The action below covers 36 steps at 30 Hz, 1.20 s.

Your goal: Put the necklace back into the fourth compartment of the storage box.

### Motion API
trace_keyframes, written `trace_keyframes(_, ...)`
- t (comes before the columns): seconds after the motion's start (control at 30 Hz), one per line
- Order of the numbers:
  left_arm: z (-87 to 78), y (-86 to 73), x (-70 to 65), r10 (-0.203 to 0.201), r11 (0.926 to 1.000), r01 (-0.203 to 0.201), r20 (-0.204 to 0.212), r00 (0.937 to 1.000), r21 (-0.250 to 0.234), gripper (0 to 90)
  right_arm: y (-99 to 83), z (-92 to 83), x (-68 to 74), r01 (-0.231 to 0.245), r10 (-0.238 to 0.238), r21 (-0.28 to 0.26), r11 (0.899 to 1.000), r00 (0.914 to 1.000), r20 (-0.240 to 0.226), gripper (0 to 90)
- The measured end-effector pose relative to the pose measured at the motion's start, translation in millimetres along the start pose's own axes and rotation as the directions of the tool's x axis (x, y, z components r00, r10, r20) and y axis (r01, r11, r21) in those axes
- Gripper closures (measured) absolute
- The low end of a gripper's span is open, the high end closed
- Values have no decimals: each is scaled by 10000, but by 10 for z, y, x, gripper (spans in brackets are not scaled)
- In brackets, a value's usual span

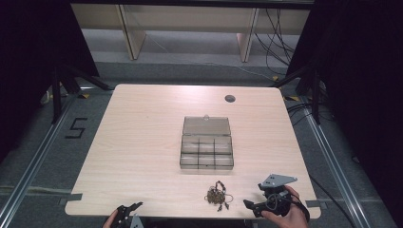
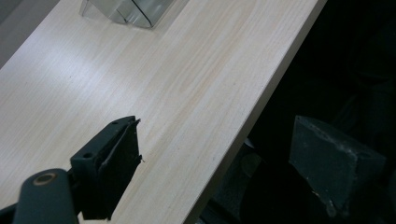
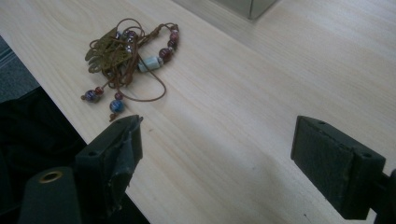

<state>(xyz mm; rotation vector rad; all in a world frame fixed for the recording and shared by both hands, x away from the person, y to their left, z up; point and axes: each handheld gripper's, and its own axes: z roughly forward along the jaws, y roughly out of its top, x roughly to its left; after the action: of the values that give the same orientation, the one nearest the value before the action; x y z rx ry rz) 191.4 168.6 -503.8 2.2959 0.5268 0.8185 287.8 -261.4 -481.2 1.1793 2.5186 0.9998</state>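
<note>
With its jaws spread wide and nothing between them, the right gripper [image 3: 217,163] is aimed toward the beaded bracelet [image 3: 128,60] lying at the frame's upper left, so an approach is judged under way, with a closing reach needed next.

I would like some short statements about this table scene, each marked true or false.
1. The clear compartment box has its lid open. True.
2. The beaded necklace lies inside the box. False: it lies on the table, in front of the box.
3. The right gripper is open and empty. True.
4. The left gripper holds the necklace. False: nothing is between its fingers.
5. The necklace is near the table's front edge. True.
</note>
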Motion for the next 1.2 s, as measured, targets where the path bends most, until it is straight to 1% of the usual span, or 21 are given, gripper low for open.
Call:
trace_keyframes(0.07, -7, -3, 13, 176, 9998, -174, -141, 9997, 101, 155, 46, -14, 27, 170, -167, 214, 9996, 9998, -119, 172)
trace_keyframes(0.1, -4, 1, 3, 4, 10000, -3, -39, 10000, 44, 155, 58, -14, 43, 90, -86, 291, 9995, 9999, -144, 172)
trace_keyframes(0.17, -1, 1, 1, -4, 10000, 4, -5, 10000, 8, 155, 69, 7, 54, 136, -133, 109, 9998, 9996, -256, 171)
trace_keyframes(0.23, -24, 5, 23, 220, 9993, -223, 117, 9997, 311, 155, 101, 25, 72, 334, -330, 150, 9993, 9991, -266, 168)
trace_keyframes(0.3, -7, 3, 1, -38, 10000, 38, 76, 10000, 62, 155, 160, 36, 115, 330, -309, 487, 9983, 9985, -443, 164)
trace_keyframes(0.43, -17, 3, 21, 183, 9995, -183, 29, 9998, 244, 155, 230, 95, 161, 702, -679, 377, 9968, 9960, -588, 161)
trace_keyframes(0.47, -14, 3, 18, 170, 9997, -171, 48, 9998, 193, 155, 285, 114, 188, 961, -918, 625, 9934, 9934, -691, 161)
trace_keyframes(0.5, -14, 3, 18, 170, 9997, -171, 48, 9998, 193, 155, 299, 130, 222, 732, -683, 640, 9953, 9948, -758, 161)
trace_keyframes(0.53, -1, 0, 15, 194, 9997, -193, -56, 9998, 151, 155, 330, 145, 232, 1031, -975, 731, 9920, 9923, -763, 161)
trace_keyframes(0.6, 11, 0, 15, 240, 9996, -236, -225, 9995, 168, 155, 371, 181, 265, 1212, -1144, 806, 9894, 9898, -845, 167)
trace_keyframes(0.77, -2, -1, 15, 138, 9998, -137, -81, 9999, 136, 155, 439, 260, 329, 1216, -1132, 896, 9885, 9892, -934, 177)
trace_keyframes(0.8, 0, -1, 16, 152, 9998, -151, -96, 9998, 129, 155, 459, 281, 337, 1386, -1302, 971, 9856, 9875, -884, 179)
trace_keyframes(0.83, -2, 0, 15, 164, 9998, -163, -81, 9998, 150, 155, 492, 305, 366, 1197, -1092, 1117, 9865, 9894, -960, 181)
trace_keyframes(0.87, -2, 0, 14, 184, 9997, -183, -76, 9998, 147, 155, 525, 360, 385, 1400, -1294, 1183, 9831, 9872, -928, 181)
trace_keyframes(0.93, 8, -2, 18, 192, 9998, -191, -206, 9996, 75, 155, 544, 369, 404, 1311, -1184, 1395, 9815, 9883, -957, 181)
trace_keyframes(0.97, 8, -6, 1, -108, 9999, 107, -80, 9999, -73, 155, 580, 440, 424, 1533, -1390, 1472, 9772, 9849, -1032, 182)
trace_keyframes(1.0, 4, 0, 18, 239, 9996, -236, -199, 9995, 156, 155, 591, 459, 440, 1444, -1298, 1566, 9770, 9865, -995, 182)
trace_keyframes(1.03, 4, 0, 18, 239, 9996, -236, -199, 9995, 156, 155, 591, 459, 440, 1444, -1298, 1566, 9770, 9865, -995, 182)
trace_keyframes(1.07, -3, -2, 15, 177, 9997, -176, -71, 9998, 144, 155, 598, 504, 439, 1687, -1543, 1405, 9756, 9822, -1075, 182)
trace_keyframes(1.13, 2, -2, 18, 193, 9997, -191, -171, 9997, 143, 155, 640, 564, 472, 1807, -1626, 1772, 9674, 9803, -1123, 186)
trace_keyframes(1.2, -4, -1, 16, 199, 9997, -197, -88, 9998, 169, 155, 656, 602, 487, 1885, -1693, 1832, 9649, 9788, -1152, 189)
